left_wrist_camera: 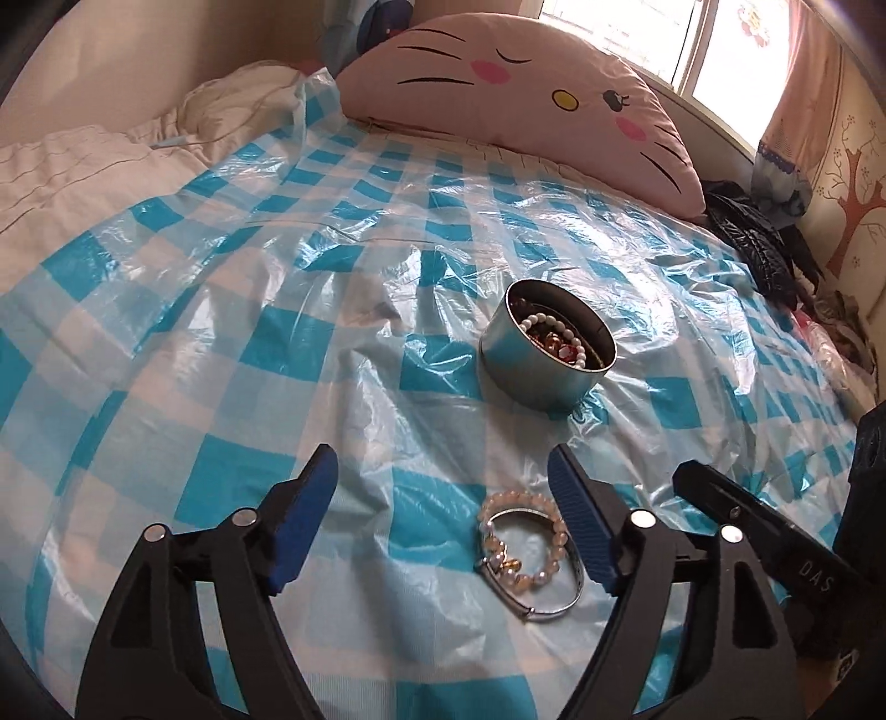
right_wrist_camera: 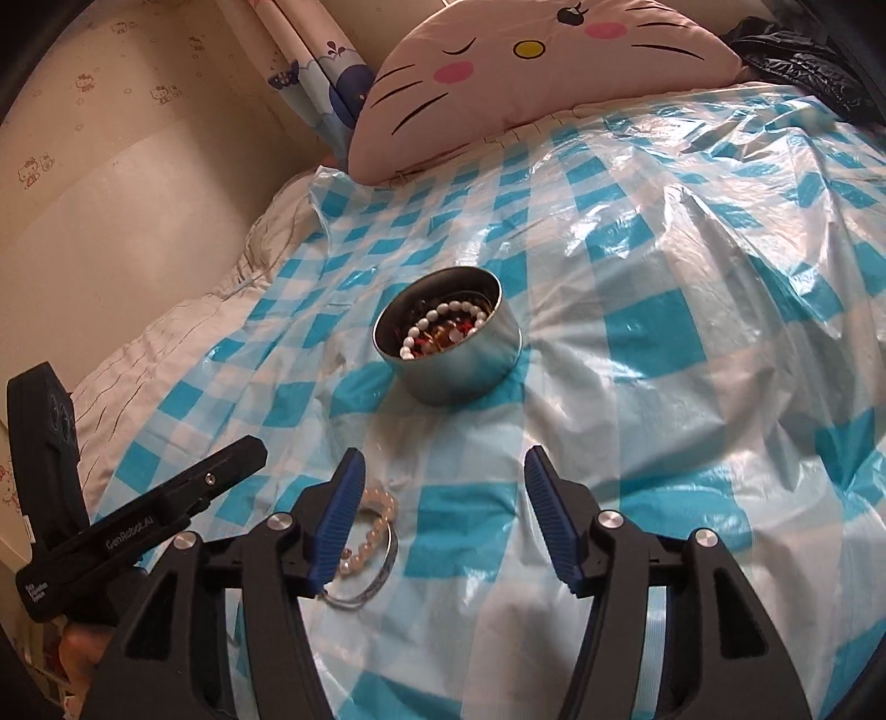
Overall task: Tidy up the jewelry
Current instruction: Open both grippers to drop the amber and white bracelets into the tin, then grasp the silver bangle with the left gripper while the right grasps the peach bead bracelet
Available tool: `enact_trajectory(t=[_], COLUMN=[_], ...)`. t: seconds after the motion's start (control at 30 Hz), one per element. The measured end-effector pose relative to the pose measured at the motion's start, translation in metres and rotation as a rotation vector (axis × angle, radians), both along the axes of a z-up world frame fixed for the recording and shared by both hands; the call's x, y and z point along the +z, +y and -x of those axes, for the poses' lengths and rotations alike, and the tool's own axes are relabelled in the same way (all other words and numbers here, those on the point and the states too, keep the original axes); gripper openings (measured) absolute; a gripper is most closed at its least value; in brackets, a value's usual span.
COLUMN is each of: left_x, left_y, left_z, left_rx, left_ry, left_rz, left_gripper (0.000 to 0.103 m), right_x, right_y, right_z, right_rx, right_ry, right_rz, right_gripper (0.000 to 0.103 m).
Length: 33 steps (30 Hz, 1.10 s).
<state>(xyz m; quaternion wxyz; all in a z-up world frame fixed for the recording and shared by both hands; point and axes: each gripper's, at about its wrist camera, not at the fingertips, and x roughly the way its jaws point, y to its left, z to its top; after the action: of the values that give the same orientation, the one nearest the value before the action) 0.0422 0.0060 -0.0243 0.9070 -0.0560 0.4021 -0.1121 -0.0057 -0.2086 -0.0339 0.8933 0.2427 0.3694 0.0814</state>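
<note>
I am looking across a bed (left_wrist_camera: 166, 343) that is lying under a crinkled plastic sheet (left_wrist_camera: 692, 310) checked in blue and white. A white quilt (left_wrist_camera: 83, 171) is bunching up along one edge. A pink cat-face pillow (left_wrist_camera: 515, 83) is leaning at the head of the bed. Behind it, a window (left_wrist_camera: 653, 39) is letting in bright daylight that is glaring off the plastic. A pink curtain (left_wrist_camera: 797, 83) is hanging beside the window, and a cream wall (right_wrist_camera: 138, 183) with small cartoon prints is running along the side. Dark clothing (left_wrist_camera: 758, 243) is lying heaped near the pillow's end.
</note>
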Motion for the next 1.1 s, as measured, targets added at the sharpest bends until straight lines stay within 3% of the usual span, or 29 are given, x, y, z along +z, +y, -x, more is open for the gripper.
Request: enact_trajectory(t=[0.07,0.37,0.53,0.8,0.97,1.1], left_x=[-0.007,-0.001,-0.005,-0.01,-0.011,-0.011], left_y=[0.003,0.033,0.048,0.047,0.046,0.047], left_z=[0.006,0.008,0.003,0.001,-0.002,-0.003], left_rx=[0.018,0.166,0.22,0.219,0.217,0.224], left_ry=[0.008,-0.032,-0.004,0.013,0.02,0.022], left_rz=[-0.024,0.023,0.067,0.069,0.07,0.076], left_gripper=[0.078,0.078,0.078,0.08,0.081,0.082], right_x=[0.001,-0.005,-0.013,-0.033,-0.036,-0.033], right_y=[0.002,0.027,0.048,0.06,0.064,0.055], right_z=[0.002,-0.009,-0.027,-0.065,-0.072,-0.069], right_rx=[-0.005,0.051,0.111,0.184,0.25,0.268], right_ry=[-0.003,0.042,0.073,0.193,0.221,0.206], right_rz=[0.024,0.144,0.236,0.359,0.447,0.402], right_gripper=[0.064,0.064,0.064,0.065,0.067,0.067])
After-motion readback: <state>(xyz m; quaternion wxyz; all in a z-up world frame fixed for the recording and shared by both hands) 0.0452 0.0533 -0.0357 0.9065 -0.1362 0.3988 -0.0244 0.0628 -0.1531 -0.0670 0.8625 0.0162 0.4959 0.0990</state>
